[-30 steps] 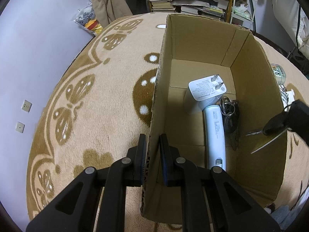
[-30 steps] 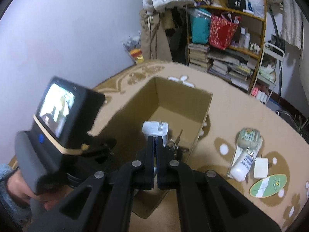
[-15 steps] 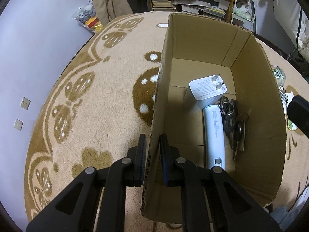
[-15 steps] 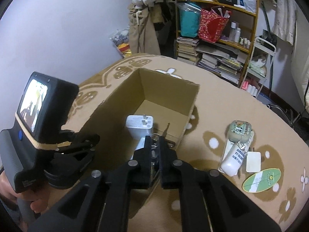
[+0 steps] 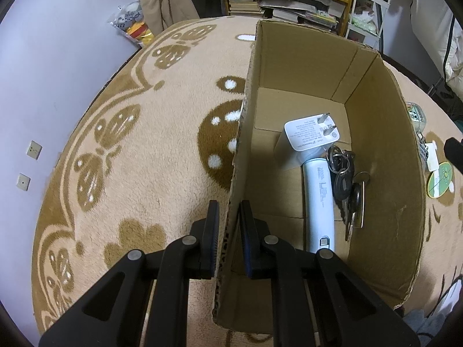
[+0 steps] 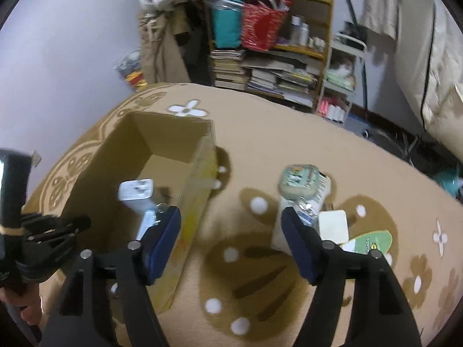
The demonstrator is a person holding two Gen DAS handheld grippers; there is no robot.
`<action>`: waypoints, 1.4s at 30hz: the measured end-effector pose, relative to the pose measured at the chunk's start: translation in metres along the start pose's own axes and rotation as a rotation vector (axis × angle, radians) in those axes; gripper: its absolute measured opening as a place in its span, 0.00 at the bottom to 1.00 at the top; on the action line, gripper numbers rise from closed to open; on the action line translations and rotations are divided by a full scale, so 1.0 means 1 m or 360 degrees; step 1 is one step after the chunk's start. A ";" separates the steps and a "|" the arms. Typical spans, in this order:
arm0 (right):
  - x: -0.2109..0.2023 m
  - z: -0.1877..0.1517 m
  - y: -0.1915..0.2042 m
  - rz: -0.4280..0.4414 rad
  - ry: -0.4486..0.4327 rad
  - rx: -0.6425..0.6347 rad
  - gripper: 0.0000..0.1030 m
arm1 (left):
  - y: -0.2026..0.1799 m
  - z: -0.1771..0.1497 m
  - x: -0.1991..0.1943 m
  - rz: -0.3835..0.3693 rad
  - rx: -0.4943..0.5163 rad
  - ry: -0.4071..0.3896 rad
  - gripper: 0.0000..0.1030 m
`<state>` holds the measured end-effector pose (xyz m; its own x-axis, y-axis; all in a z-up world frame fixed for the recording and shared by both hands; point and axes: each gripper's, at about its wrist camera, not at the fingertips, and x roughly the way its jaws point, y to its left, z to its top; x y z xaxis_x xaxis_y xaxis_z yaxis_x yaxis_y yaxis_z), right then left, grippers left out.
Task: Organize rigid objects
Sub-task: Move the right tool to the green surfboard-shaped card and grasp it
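An open cardboard box (image 5: 303, 66) stands on the patterned carpet. My left gripper (image 5: 228, 212) is shut on the box's left wall. Inside lie a white charger plug (image 5: 311, 134), a white cylindrical power bank (image 5: 319, 199) and a bunch of keys (image 5: 345, 179). In the right wrist view the box (image 6: 162, 141) is at the left and the charger (image 6: 136, 189) shows inside it. My right gripper (image 6: 231, 225) hangs above the carpet just right of the box, its jaws opening with nothing between them. Beyond its right finger lie a pale green case (image 6: 299, 179), a white bottle (image 6: 314, 202), a white card (image 6: 332, 225) and a green oval tag (image 6: 370, 241).
A cluttered bookshelf (image 6: 275, 55) with books and bags stands against the far wall. A white cart (image 6: 344, 69) is beside it. Bedding (image 6: 439, 66) hangs at the right. A toy bag (image 5: 131, 23) lies by the purple wall. A person's hand (image 6: 29, 312) holds the left gripper.
The keys that hung from my right gripper above the box now lie inside it. My right gripper moved right, off the box, and its jaws went from shut to wide apart.
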<state>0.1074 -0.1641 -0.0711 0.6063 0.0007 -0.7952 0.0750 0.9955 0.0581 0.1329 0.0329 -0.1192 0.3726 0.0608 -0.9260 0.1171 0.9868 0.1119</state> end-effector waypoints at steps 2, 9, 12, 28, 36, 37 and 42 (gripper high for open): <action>0.003 -0.001 -0.012 -0.0036 -0.0005 0.0037 0.84 | 0.001 0.000 0.000 0.0005 0.0002 -0.0001 0.13; 0.025 -0.005 -0.067 -0.0136 0.0052 0.0194 0.84 | 0.000 0.000 0.000 0.0022 0.0013 -0.0003 0.14; 0.033 -0.007 -0.092 -0.0171 0.0070 0.0308 0.84 | -0.002 0.000 0.000 0.0033 0.0023 -0.0005 0.14; 0.053 -0.034 -0.185 -0.0353 0.0108 0.0772 0.96 | -0.007 -0.002 -0.002 0.0059 0.0046 -0.0009 0.13; 0.071 -0.049 -0.212 -0.0412 0.0186 0.0903 0.96 | -0.010 -0.001 -0.002 0.0093 0.0082 -0.0017 0.13; 0.073 -0.050 -0.213 -0.0417 0.0198 0.0904 0.96 | -0.010 -0.001 -0.002 0.0091 0.0079 -0.0017 0.13; 0.084 -0.053 -0.218 -0.0449 0.0253 0.0910 0.96 | -0.010 -0.002 -0.002 0.0092 0.0080 -0.0017 0.13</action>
<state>0.0999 -0.3758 -0.1822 0.3806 -0.1952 -0.9039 0.6493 0.7524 0.1109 0.1293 0.0228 -0.1192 0.3899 0.1157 -0.9135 0.1413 0.9728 0.1835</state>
